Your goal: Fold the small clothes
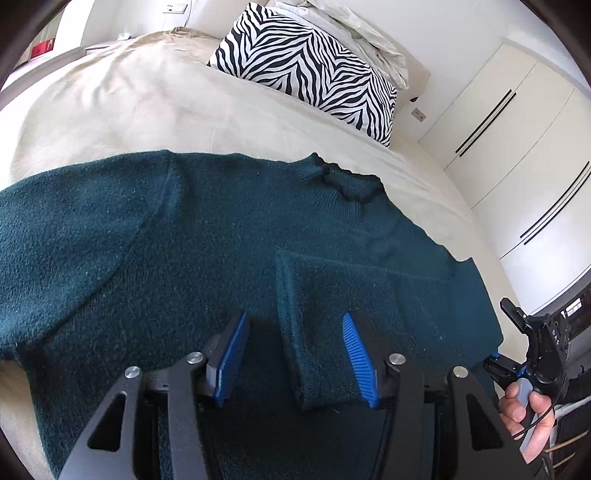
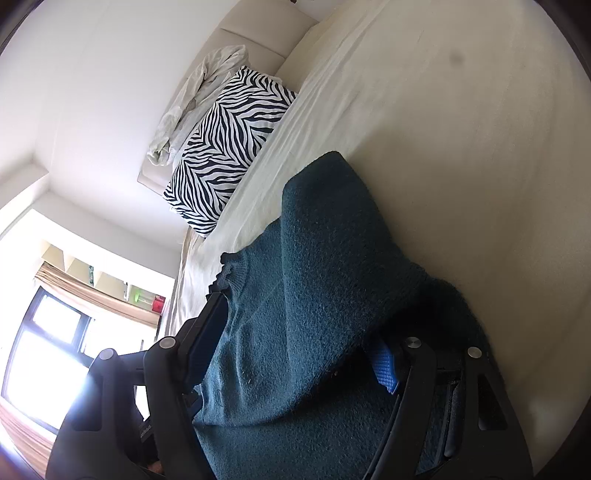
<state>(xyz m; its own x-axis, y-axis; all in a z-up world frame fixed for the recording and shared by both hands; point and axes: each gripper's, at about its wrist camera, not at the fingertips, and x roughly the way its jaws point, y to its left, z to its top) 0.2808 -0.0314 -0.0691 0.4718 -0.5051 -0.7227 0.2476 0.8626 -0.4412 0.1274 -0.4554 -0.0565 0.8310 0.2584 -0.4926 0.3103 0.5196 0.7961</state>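
The left gripper [image 1: 293,354] is standing with its blue ribbed pads [image 1: 229,354] apart, neither pad pressing on fabric. Between them is lying the folded sleeve cuff [image 1: 317,354] of the dark teal knitted sweater [image 1: 147,240], loose on the garment's body. Beyond the fingertips the sweater is spreading flat across the cream bedsheet [image 1: 129,99], its ribbed collar [image 1: 343,181] lying ahead and slightly right of the gripper. Further ahead a zebra-striped black-and-white pillow [image 1: 310,70] is resting at the head of the bed, with crumpled pale bedding [image 1: 358,29] behind it. To the gripper's right, white wardrobe doors with dark bar handles [image 1: 517,147] are lining the wall.

The right gripper [image 2: 295,350] is showing in the left wrist view at the lower right, with a hand [image 1: 524,417] wrapped around its grip. In its own view its jaws are standing wide, a thick layer of the teal sweater bunched between them and hiding most of one blue pad [image 2: 386,365]; whether the pads are pressing the fabric cannot be told. A fold of the sweater is rising ahead of this gripper, the bedsheet running to its right and the zebra pillow ahead to its left. A bright window [image 2: 40,350] is lying lower left.
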